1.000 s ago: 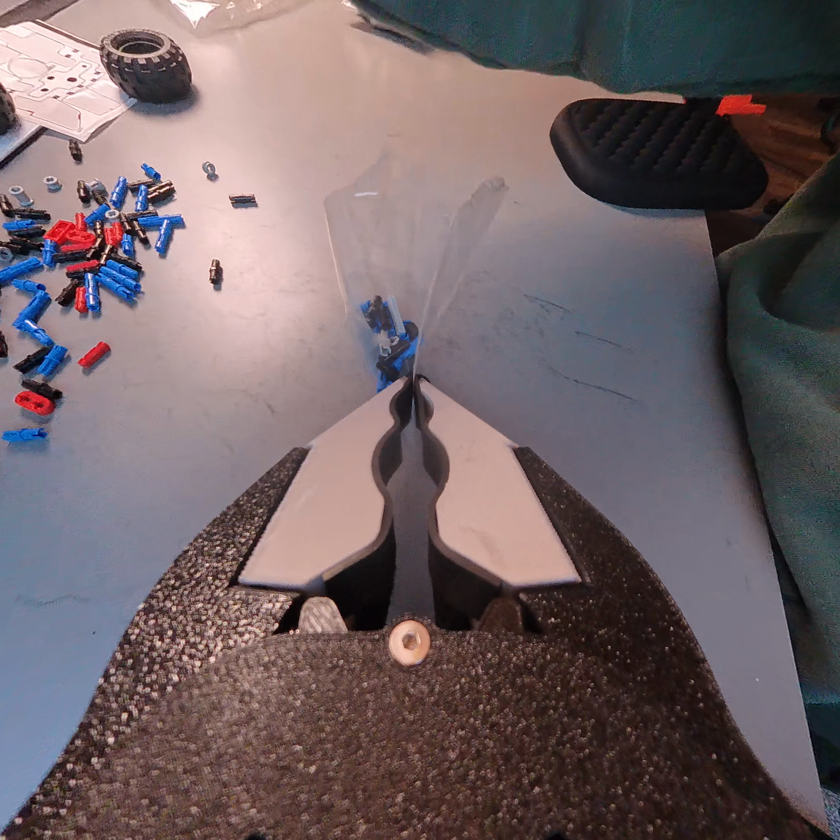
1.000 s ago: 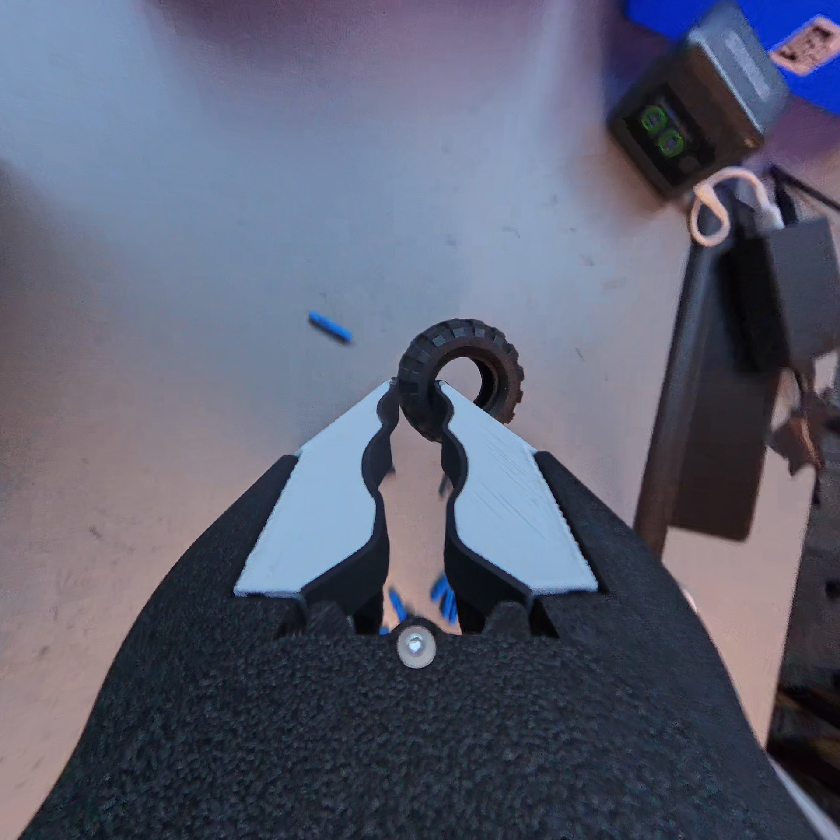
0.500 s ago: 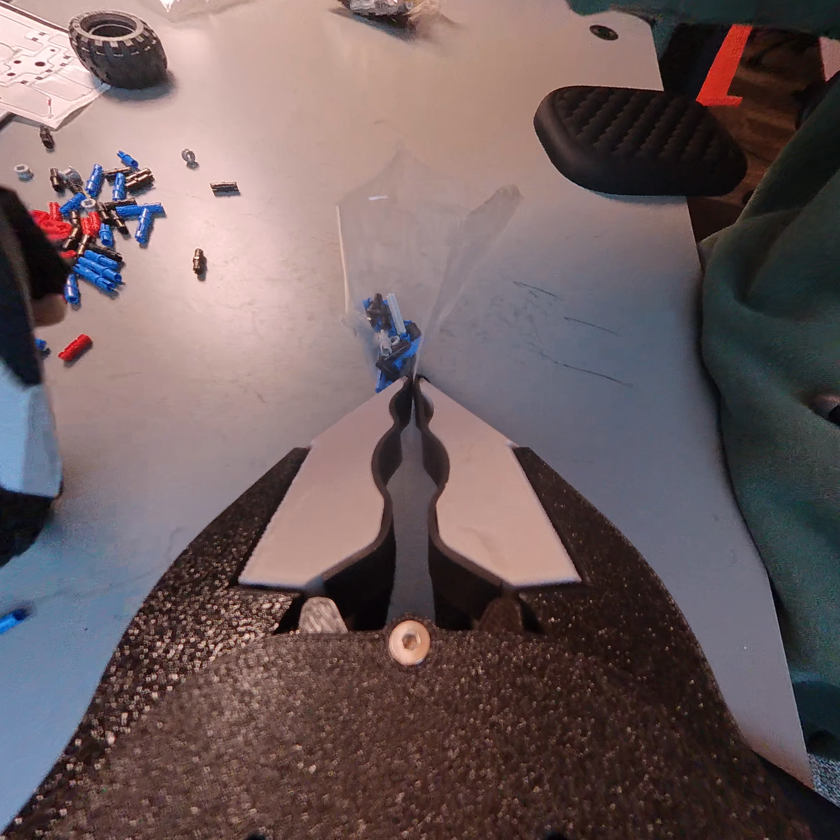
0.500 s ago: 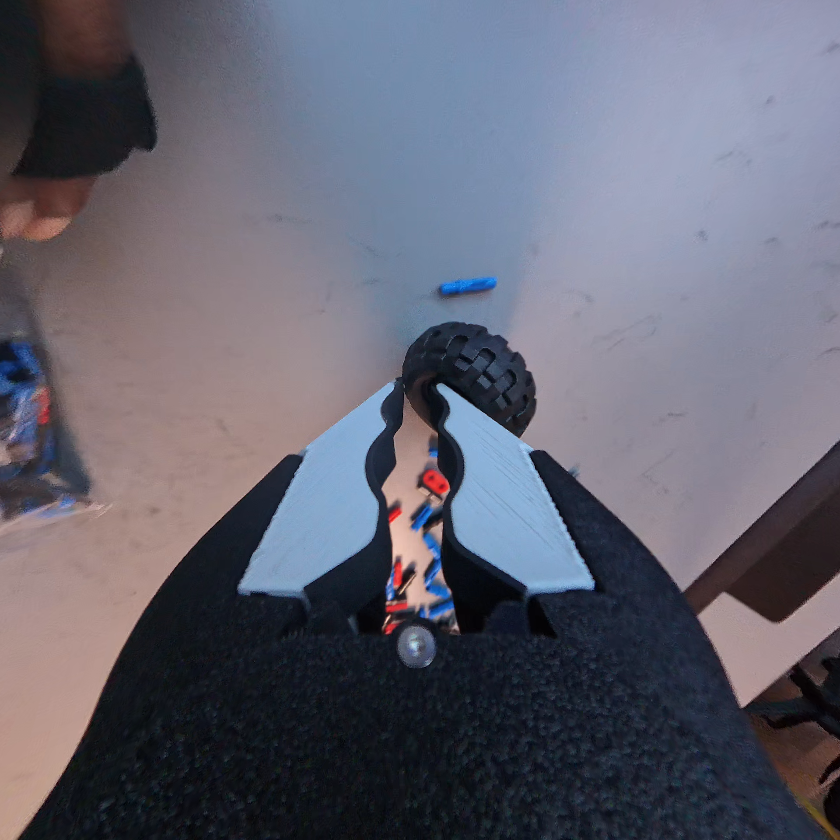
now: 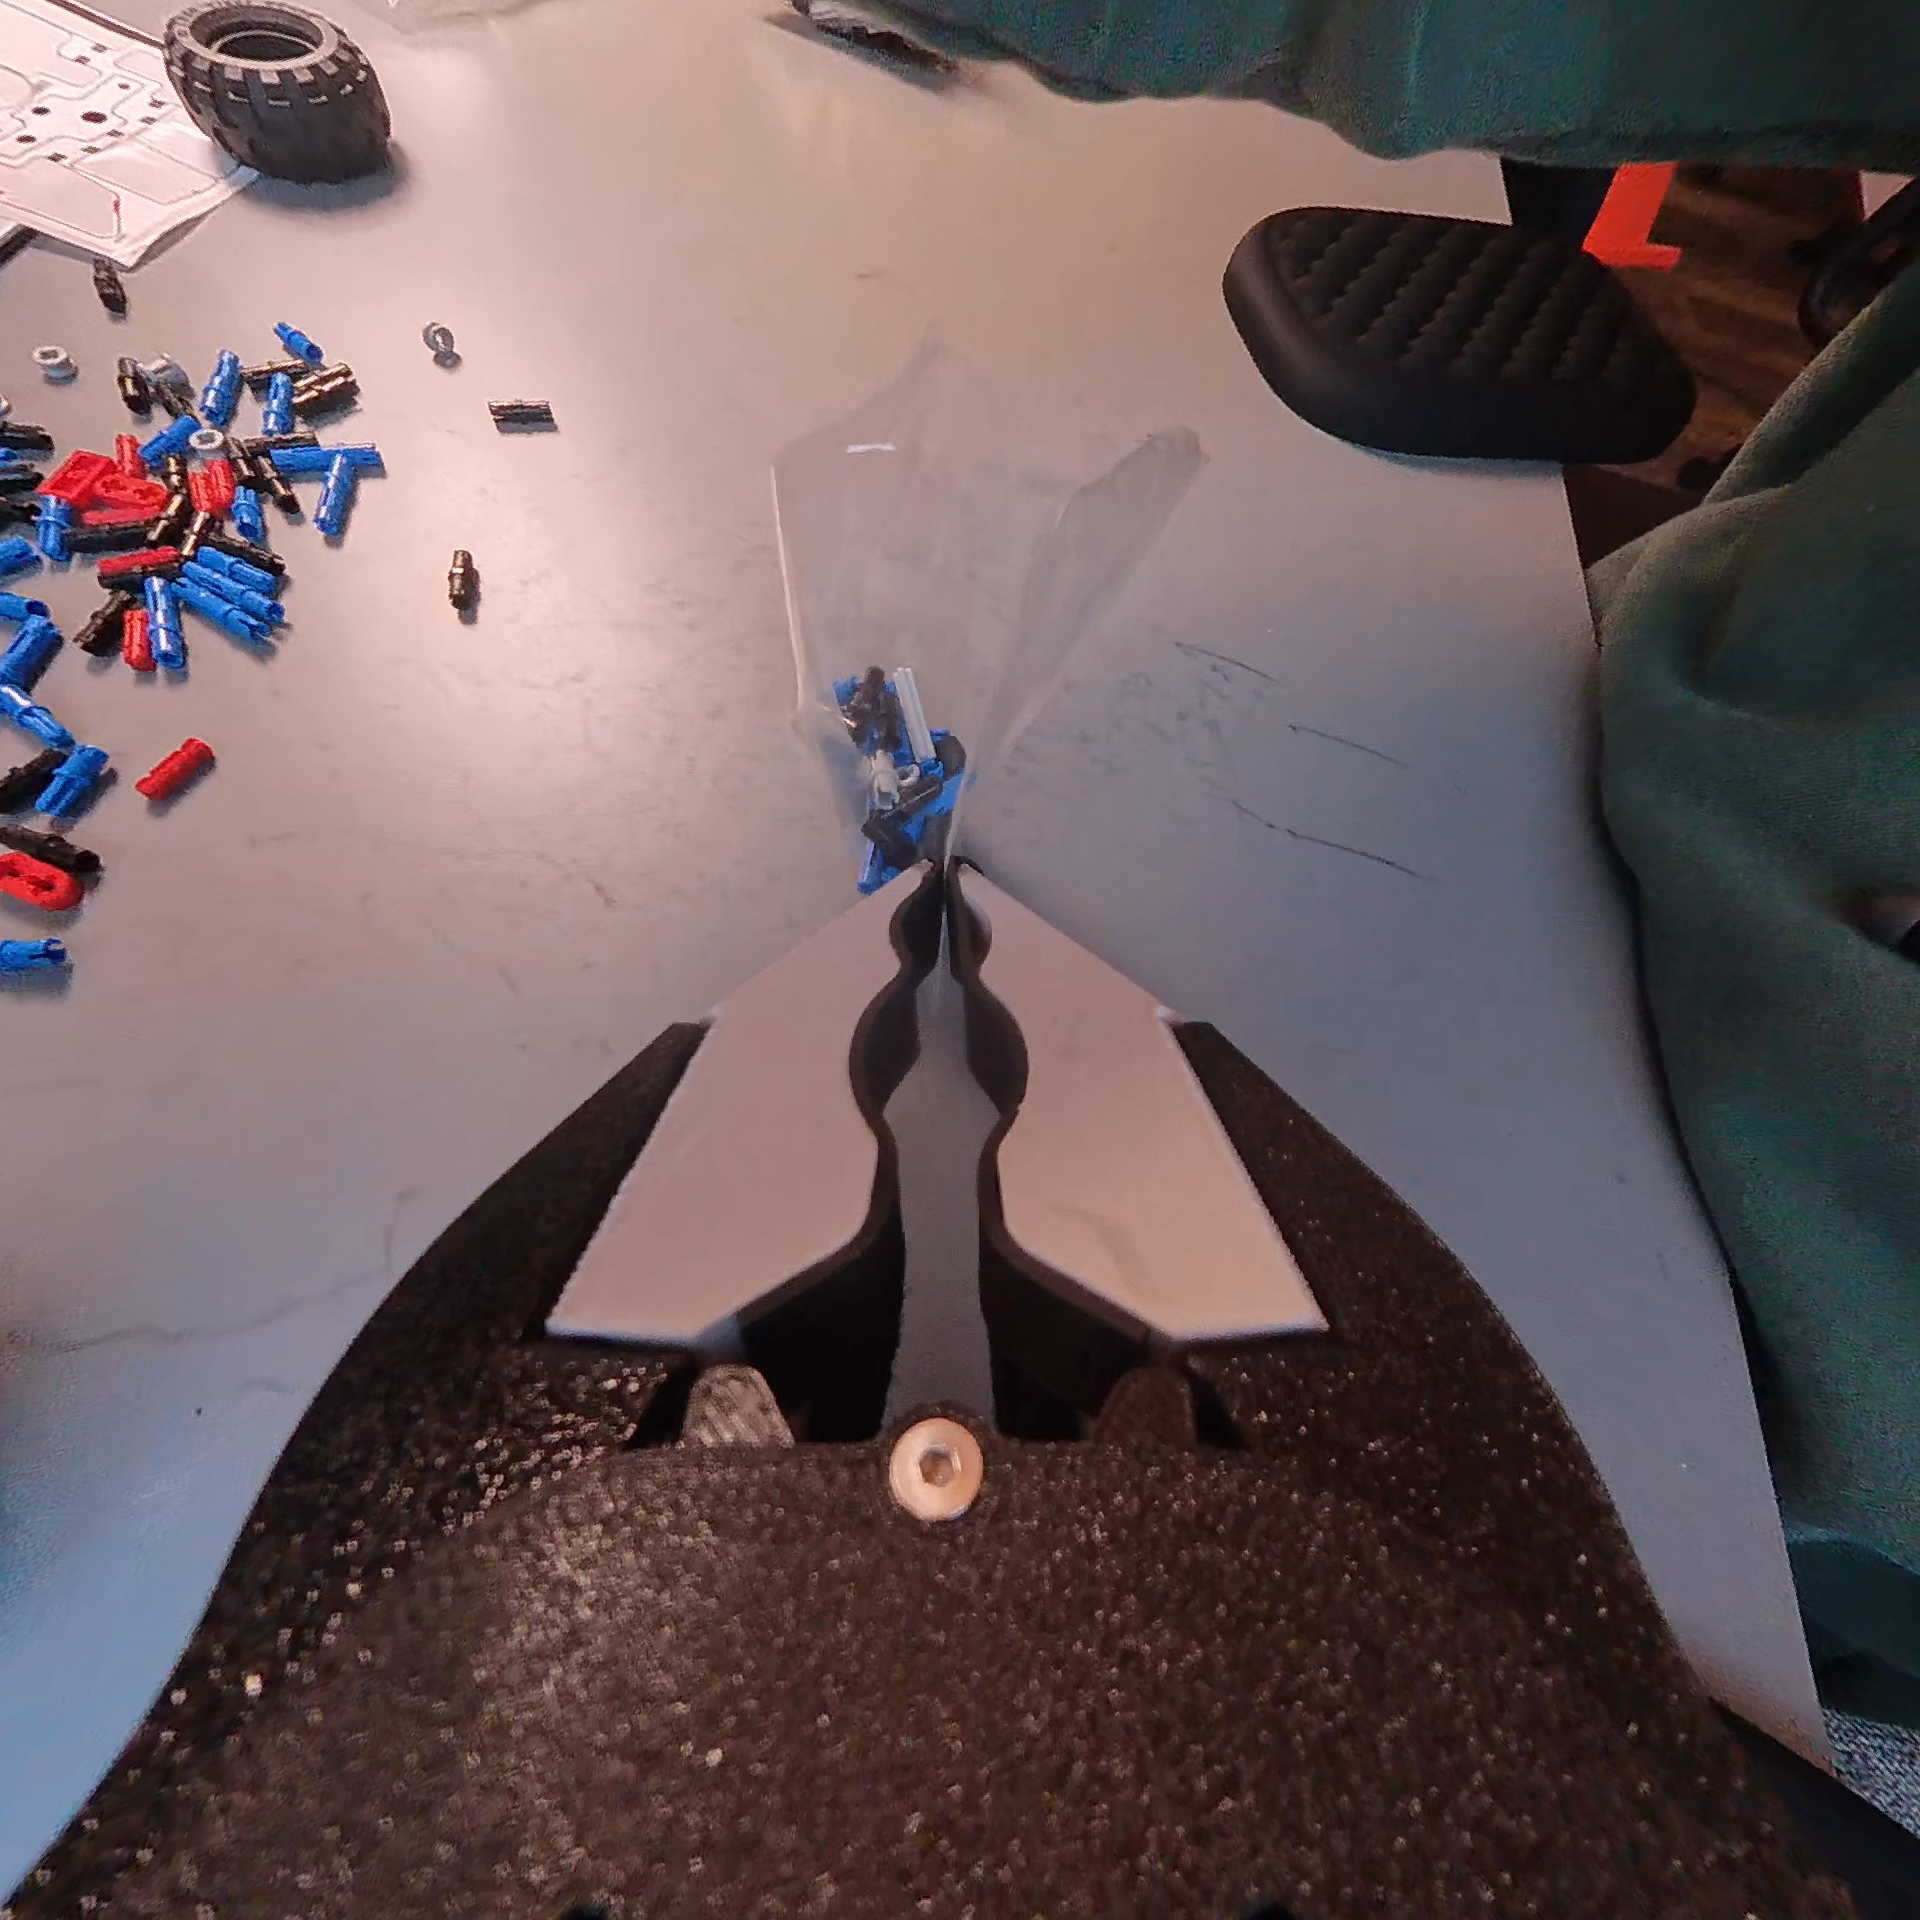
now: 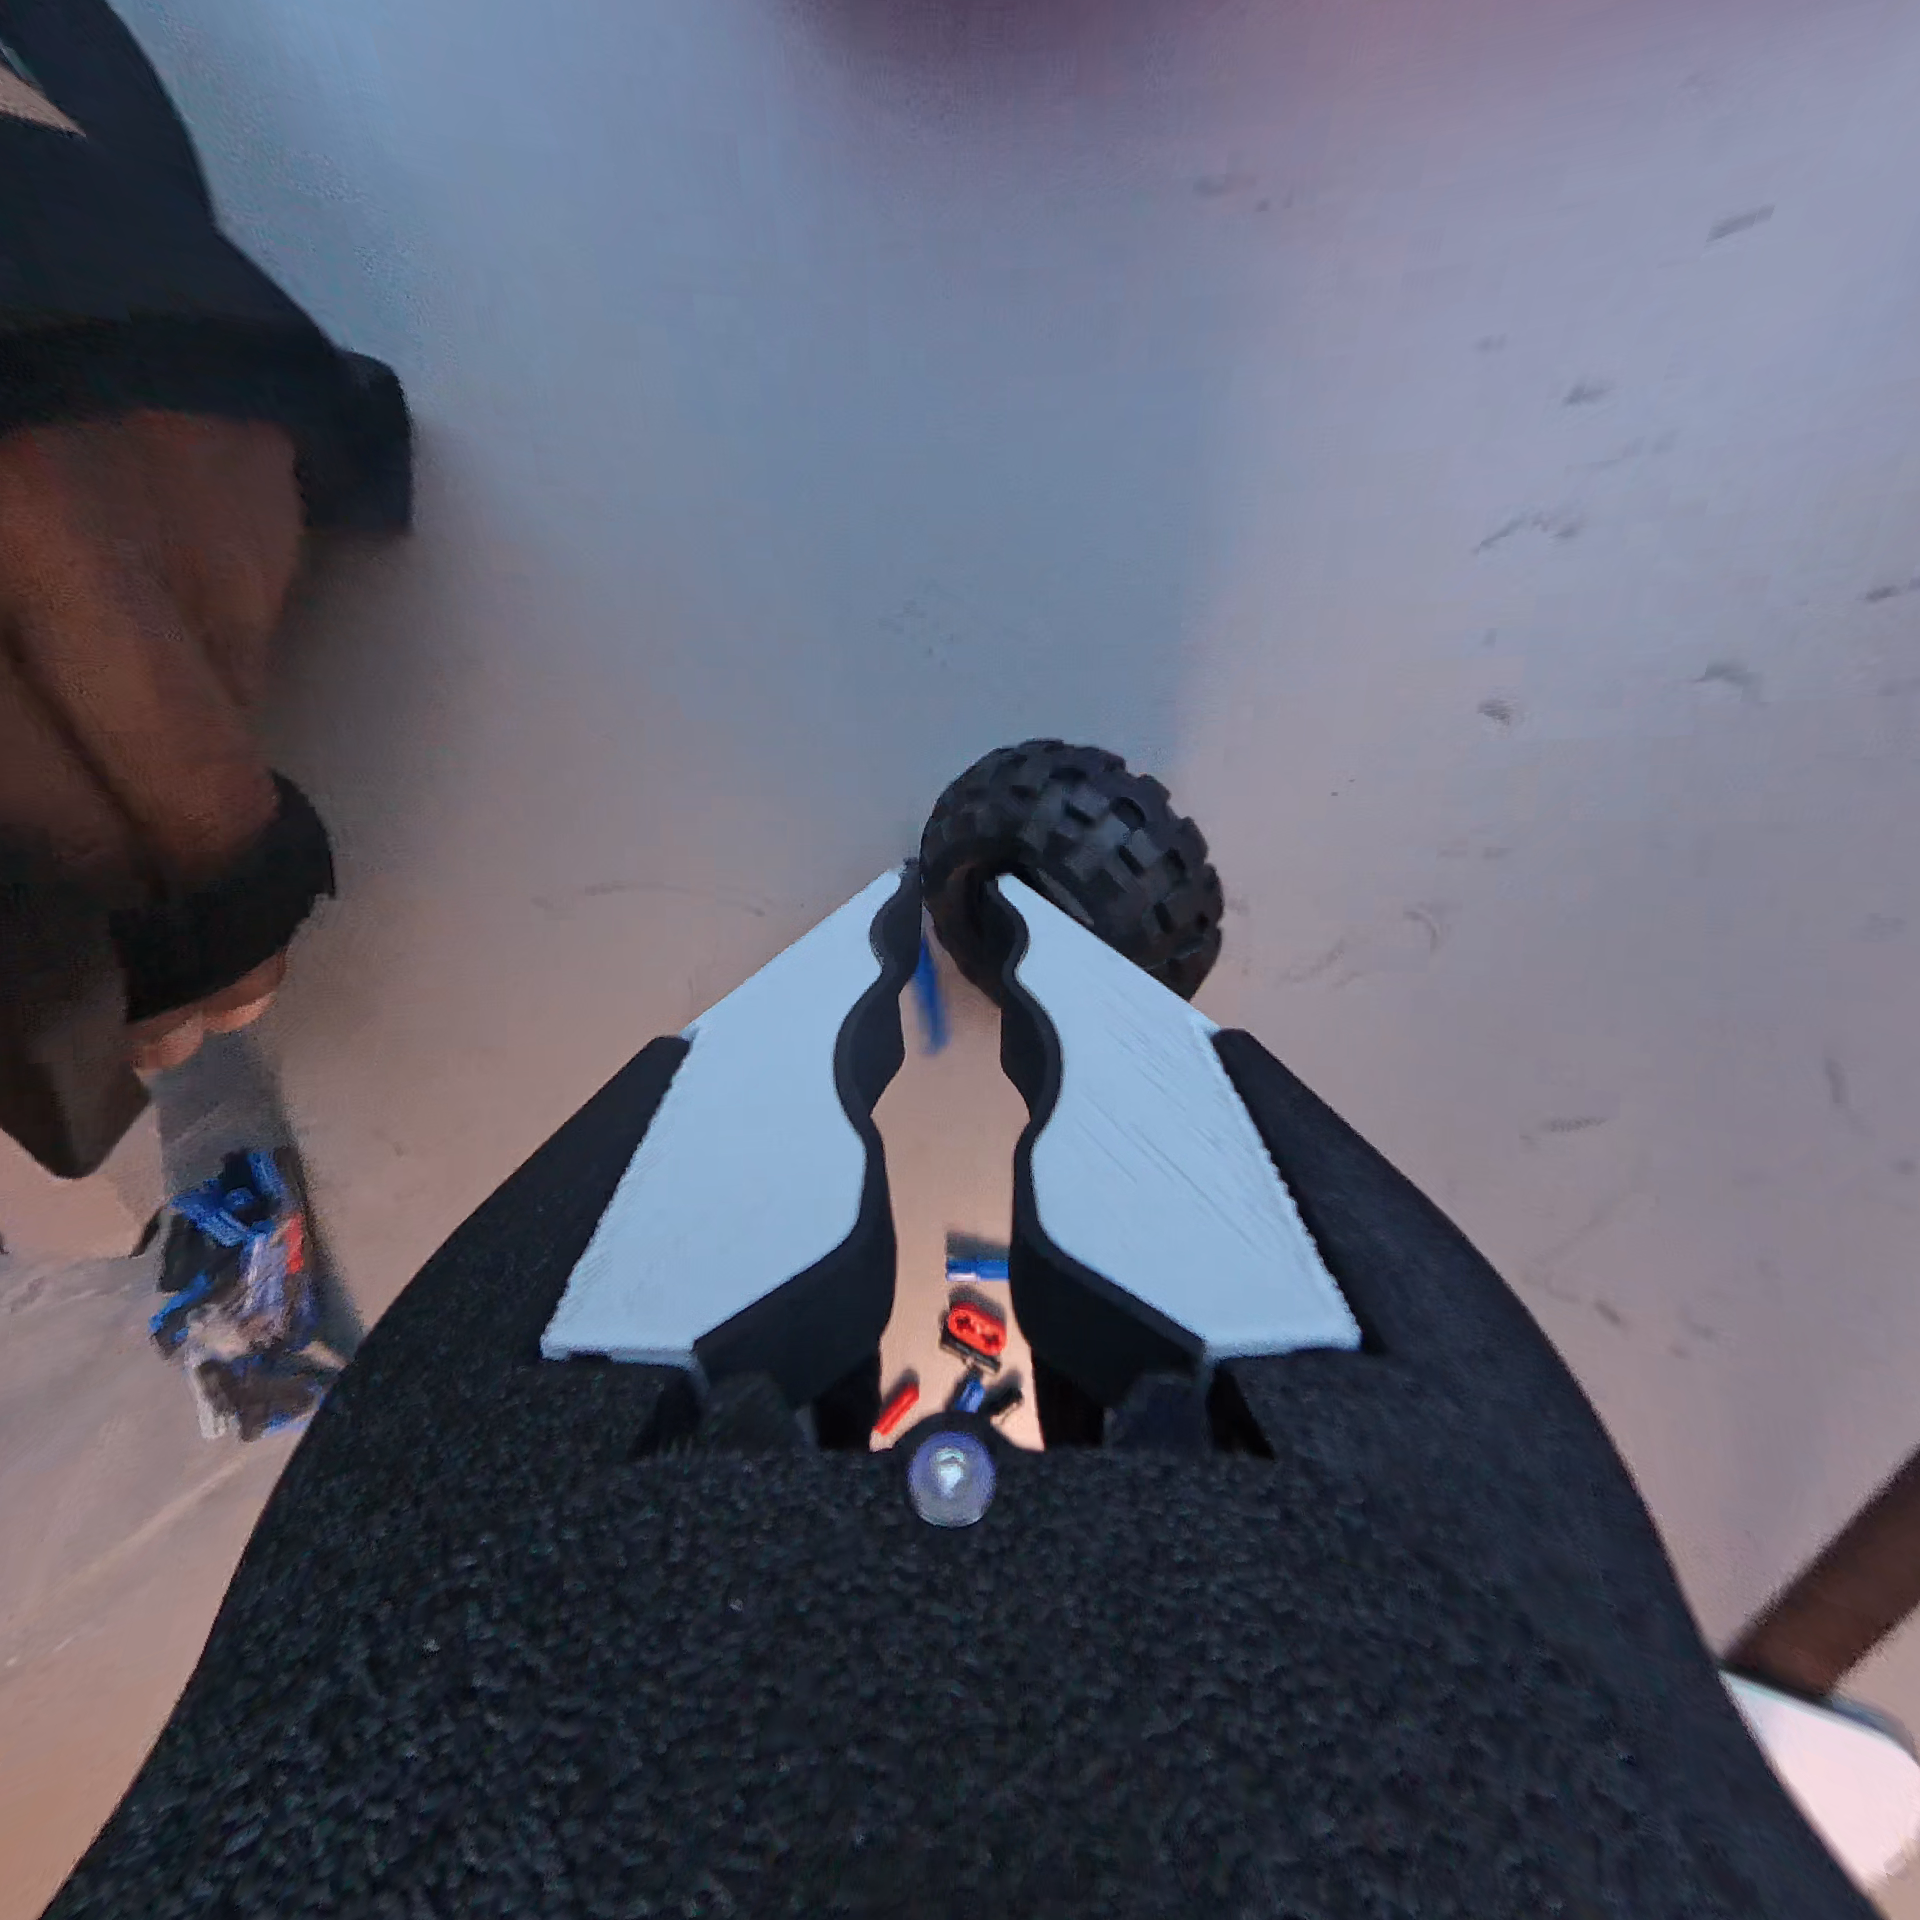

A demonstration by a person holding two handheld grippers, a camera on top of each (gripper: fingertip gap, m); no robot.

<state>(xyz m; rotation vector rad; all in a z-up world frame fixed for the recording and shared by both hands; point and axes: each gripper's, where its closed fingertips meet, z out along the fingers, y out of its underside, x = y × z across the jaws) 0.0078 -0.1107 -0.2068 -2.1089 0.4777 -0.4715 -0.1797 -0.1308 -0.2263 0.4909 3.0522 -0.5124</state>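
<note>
Clear bag of small pins: pinched in closed left gripper, long axis pointing away, above worktop. Black tyre: clamped in right gripper, tread outward.

Both wrist views look steeply down, close above the grey tabletop; both share the clear plastic bag of small pieces.

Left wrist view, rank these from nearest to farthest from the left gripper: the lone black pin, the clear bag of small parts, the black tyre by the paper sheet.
1. Clear bag of small parts: pinched at the fingers of the left gripper, straight ahead.
2. Lone black pin: on the table, ahead and to the left.
3. Black tyre: far top left, beside the paper sheet.
</note>
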